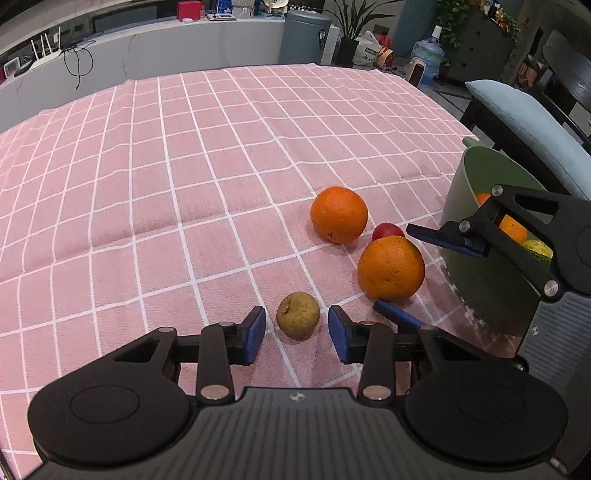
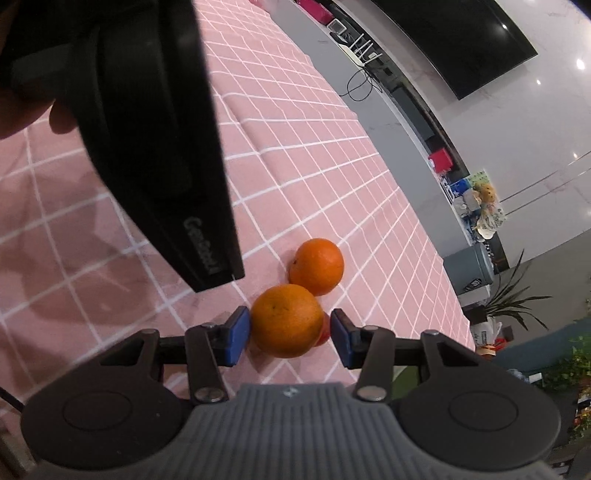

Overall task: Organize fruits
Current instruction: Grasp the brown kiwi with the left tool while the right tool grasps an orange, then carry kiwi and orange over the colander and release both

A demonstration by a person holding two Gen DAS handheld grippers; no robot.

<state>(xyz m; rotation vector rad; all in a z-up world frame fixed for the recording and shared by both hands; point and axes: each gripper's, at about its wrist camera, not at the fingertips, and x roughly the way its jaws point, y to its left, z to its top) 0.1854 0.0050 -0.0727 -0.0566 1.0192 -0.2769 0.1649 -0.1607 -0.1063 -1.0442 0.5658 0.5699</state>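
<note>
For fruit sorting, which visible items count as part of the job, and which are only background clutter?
Job: brown fruit between left gripper jaws; near orange between right gripper jaws; far orange; red fruit; green bowl.

Background: router; water jug; potted plant.

Both wrist cameras look steeply down, close over the pink tablecloth [image 1: 184, 184]; both views share two oranges [image 1: 390, 268] toward one o'clock.

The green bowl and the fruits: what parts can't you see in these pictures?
- Green bowl: left wrist view, contents mostly hidden by the right gripper and cut by the edge.
- Red fruit: mostly hidden behind the near orange in both views.
- Right wrist view: a blurred black gripper body covers the tablecloth.
</note>
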